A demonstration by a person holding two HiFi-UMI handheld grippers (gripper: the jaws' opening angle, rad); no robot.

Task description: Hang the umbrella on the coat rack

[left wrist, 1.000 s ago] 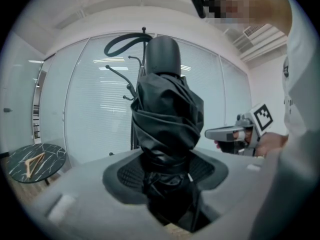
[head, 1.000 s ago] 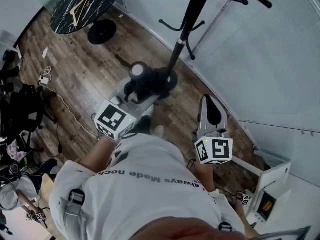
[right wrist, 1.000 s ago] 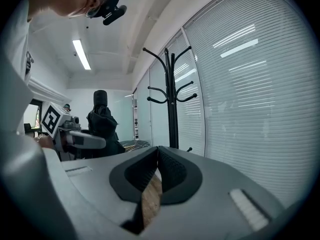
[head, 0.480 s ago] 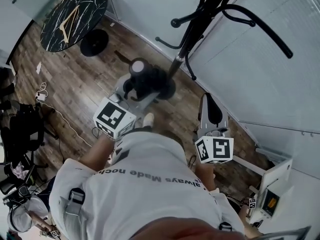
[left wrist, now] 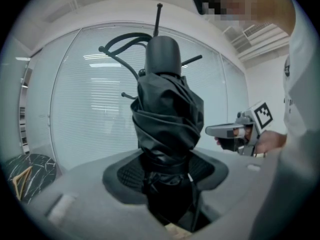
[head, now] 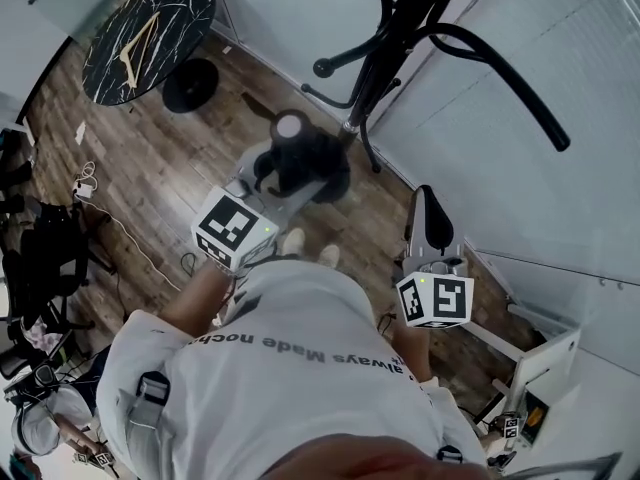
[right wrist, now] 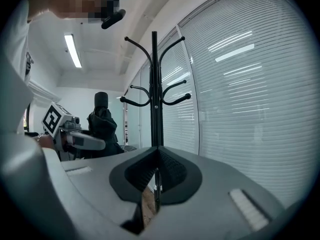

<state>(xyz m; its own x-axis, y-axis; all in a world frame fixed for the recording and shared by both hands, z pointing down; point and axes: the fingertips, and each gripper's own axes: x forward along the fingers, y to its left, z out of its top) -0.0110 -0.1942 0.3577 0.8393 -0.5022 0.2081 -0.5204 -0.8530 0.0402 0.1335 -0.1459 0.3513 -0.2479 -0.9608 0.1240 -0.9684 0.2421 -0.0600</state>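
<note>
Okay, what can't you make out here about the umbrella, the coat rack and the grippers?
- Folded black fabric umbrella: lower end, with any hanging loop, hidden between the left gripper's grey jaws, left gripper view.
- Black metal coat rack: top cut off by the head view's upper edge; base hidden behind the right gripper's closed jaws, right gripper view.

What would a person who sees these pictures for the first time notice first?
The folded black umbrella stands out, clamped upright in the left gripper at the centre of the head view. Just beyond it stands the black coat rack with curved hooks, beside the window blinds. The right gripper, at the right, is shut and empty.
</note>
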